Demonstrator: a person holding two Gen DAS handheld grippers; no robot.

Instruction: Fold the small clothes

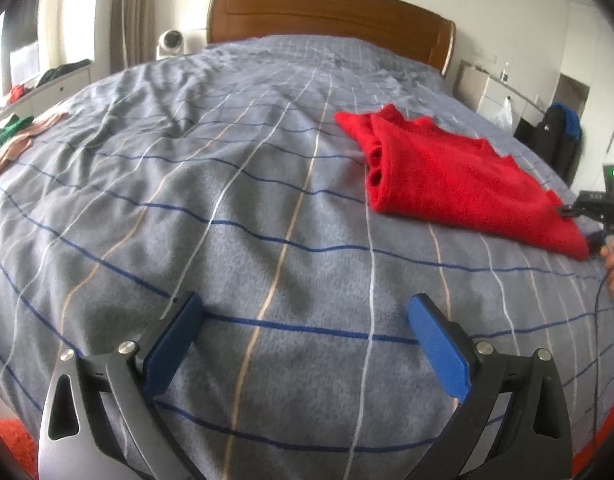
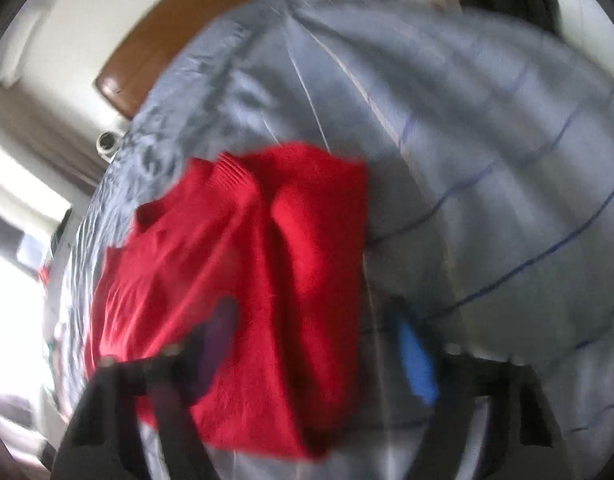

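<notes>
A red knitted garment (image 1: 459, 176) lies folded on the grey checked bedspread (image 1: 235, 208), right of centre in the left wrist view. My left gripper (image 1: 307, 320) is open and empty, low over the bedspread, well short and left of the garment. The right gripper (image 1: 599, 204) shows at the garment's near right corner, with the hand behind it. In the blurred right wrist view the garment (image 2: 247, 272) fills the centre, and my right gripper (image 2: 319, 344) is open with its fingers spread over the garment's near edge, holding nothing.
A wooden headboard (image 1: 331, 16) stands at the far end of the bed. Several other clothes (image 1: 15, 136) lie at the bed's left edge. A white nightstand (image 1: 491, 92) and a dark bag (image 1: 555, 136) stand to the right.
</notes>
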